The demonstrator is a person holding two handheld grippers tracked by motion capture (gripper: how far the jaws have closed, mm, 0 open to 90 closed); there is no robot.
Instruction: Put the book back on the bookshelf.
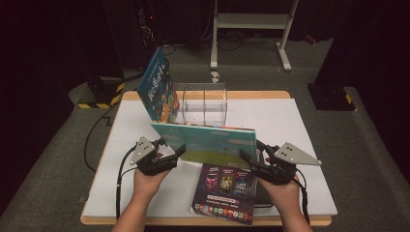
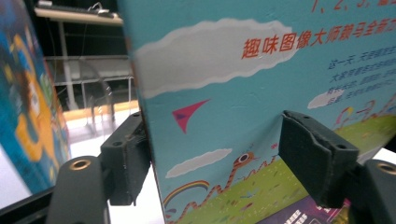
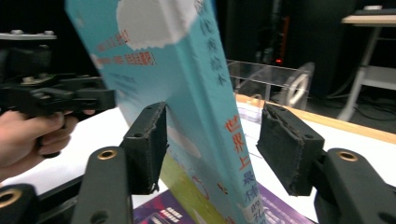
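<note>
Writing on the teal picture book (image 1: 208, 140) is only partly legible: in the left gripper view a red line of Chinese characters reads 趣味图像大师 before it runs on, with red numerals "1, 2, 3" cut off at the top edge and smaller black lines too blurred to be read. In the right gripper view white and red characters run down the book's spine (image 3: 219, 121) — 世界上 can be made out, the rest is smeared or cut by the lower edge.

The book is held off the white table (image 1: 309, 121), at mid-table, between the two grippers. The left gripper (image 1: 169, 155) is seen at the book's left end, one pad against the edge and the other pad standing clear of the cover, so its jaws are open around the book. The right gripper (image 1: 251, 157) straddles the right end; a gap is seen between each pad and the book, so no grip is made there either. What bears the book's weight cannot be told.

A dark magazine (image 1: 225, 193) lies flat at the near edge, partly hidden under the teal book; its cover print is too small to be read. A second blue book (image 1: 157, 89) leans at the far left against a clear acrylic rack (image 1: 203, 104), its title blurred.
</note>
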